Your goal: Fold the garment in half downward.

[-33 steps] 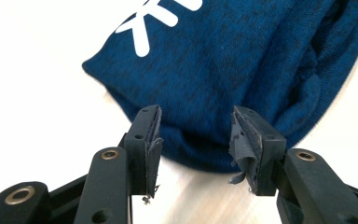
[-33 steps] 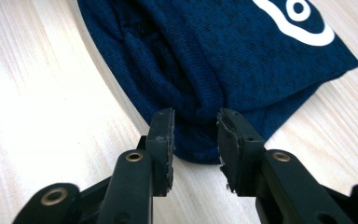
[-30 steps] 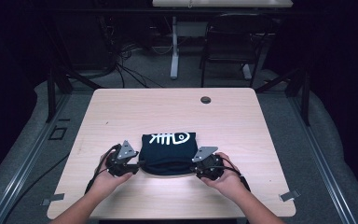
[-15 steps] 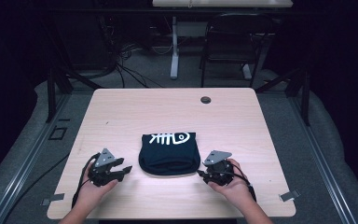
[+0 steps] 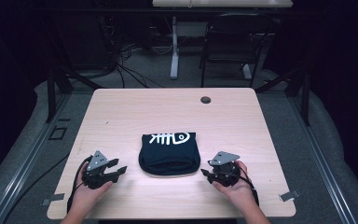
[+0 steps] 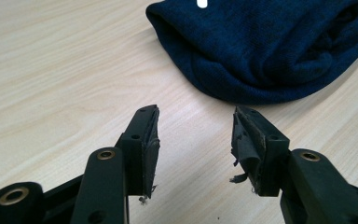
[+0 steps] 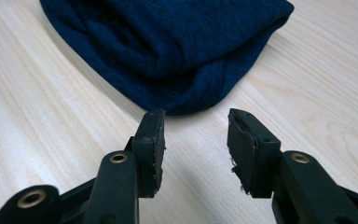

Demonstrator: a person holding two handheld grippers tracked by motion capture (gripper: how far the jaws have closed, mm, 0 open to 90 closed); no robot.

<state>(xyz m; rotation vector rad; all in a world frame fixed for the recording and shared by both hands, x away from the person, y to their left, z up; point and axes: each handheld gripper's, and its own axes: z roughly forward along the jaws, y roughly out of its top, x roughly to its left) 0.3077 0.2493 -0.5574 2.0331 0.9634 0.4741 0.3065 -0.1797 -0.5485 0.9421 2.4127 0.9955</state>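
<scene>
Claws have both drawn back from the folded navy garment [image 5: 169,153] since a second ago, when each was pressed against a lower corner of it; half a second ago they were already clear, and they have barely shifted since. The left claw [image 5: 119,171] now sits on the pale wooden surface [image 5: 135,109] off the garment's left side, apart from it, jaws spread wide with nothing between them. The right claw [image 5: 204,173] sits off the garment's lower right corner, close but not touching, its jaws having just been opening, also wide and empty. In the left gripper view the left claw [image 6: 196,140] looks along bare wood toward the rounded folded edge of the cloth [image 6: 270,46]; in the right gripper view the right claw [image 7: 195,140] faces the stacked folds [image 7: 168,42] just ahead. The garment itself lies as before, near the middle of the surface toward the person's edge. Its top bears a white fish-skeleton print [image 5: 169,138]; no lettering or brand can be read. A small dark round fitting [image 5: 205,100] sits near the far edge
</scene>
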